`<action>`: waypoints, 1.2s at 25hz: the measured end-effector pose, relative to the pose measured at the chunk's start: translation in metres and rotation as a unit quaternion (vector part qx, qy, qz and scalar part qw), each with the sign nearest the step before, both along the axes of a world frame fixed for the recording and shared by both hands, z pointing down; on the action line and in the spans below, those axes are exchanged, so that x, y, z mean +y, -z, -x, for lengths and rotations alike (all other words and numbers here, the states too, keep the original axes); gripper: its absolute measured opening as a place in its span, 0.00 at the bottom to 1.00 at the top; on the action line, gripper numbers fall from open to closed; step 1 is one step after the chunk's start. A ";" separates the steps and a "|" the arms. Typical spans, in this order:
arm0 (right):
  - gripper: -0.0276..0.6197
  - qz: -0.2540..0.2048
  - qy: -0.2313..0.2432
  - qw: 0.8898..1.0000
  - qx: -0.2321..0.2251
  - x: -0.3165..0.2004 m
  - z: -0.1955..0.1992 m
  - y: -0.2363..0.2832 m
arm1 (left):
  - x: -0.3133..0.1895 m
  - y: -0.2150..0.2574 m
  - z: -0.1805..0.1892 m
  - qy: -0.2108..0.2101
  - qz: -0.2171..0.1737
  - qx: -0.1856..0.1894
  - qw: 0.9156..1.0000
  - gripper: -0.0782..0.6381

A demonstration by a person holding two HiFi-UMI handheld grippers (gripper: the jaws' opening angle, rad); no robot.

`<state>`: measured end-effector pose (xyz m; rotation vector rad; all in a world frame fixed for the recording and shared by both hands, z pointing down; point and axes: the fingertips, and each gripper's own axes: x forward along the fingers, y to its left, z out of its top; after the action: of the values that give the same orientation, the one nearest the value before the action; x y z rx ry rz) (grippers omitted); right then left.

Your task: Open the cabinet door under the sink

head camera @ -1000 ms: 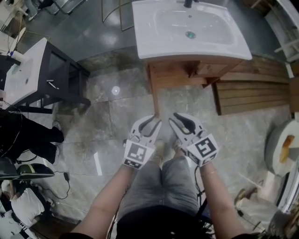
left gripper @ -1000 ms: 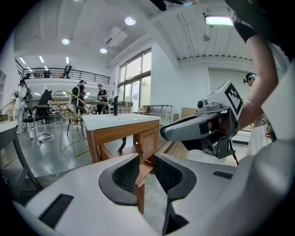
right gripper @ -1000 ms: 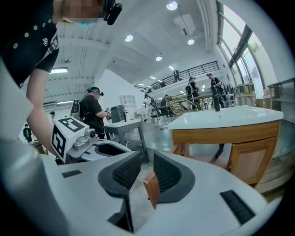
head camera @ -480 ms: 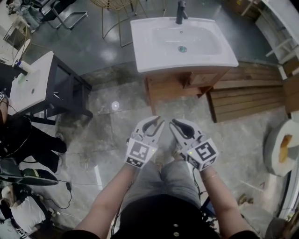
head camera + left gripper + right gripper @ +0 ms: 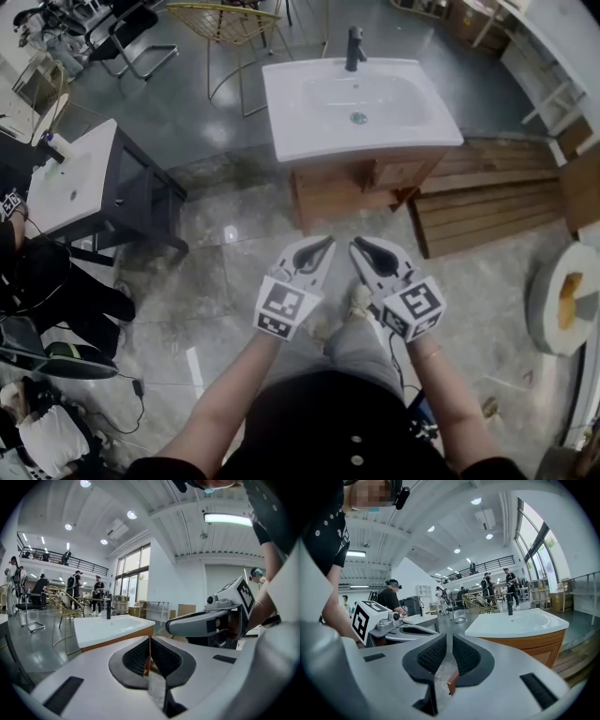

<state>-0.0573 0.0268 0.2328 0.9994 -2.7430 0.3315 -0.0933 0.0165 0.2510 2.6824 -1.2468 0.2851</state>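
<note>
Ahead of the person, both tongs have just been closing on nothing: left tongs [image 5: 322, 246] pressed together, right tongs [image 5: 362, 247] a slit apart. Straight beyond, well apart, the cabinet door [image 5: 339, 192] under the sink [image 5: 291, 131] faces them (cabinet long axis crosswise); the 2 look equally near.

Left gripper [image 5: 322, 249]: is pointing forward and slightly downward; jaws have just been closing and are now meeting at the tips, with nothing between them.
Right gripper [image 5: 362, 247]: is sitting just beside the left, angled alike; jaws have just been closing and are standing a narrow gap apart, gripping nothing.
Left forearm [image 5: 230, 394], right forearm [image 5: 448, 394]: bare, are reaching forward, converging.
</note>
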 end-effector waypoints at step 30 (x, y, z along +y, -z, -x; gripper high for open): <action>0.05 -0.045 0.018 0.997 0.055 -0.017 -0.021 0.073 | -0.014 0.073 -0.039 -0.008 0.023 0.026 0.999 0.12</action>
<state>-0.0364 0.0093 0.1595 0.9587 -2.6928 0.1433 -0.0547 0.0025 0.1778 2.6447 -1.1898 0.2422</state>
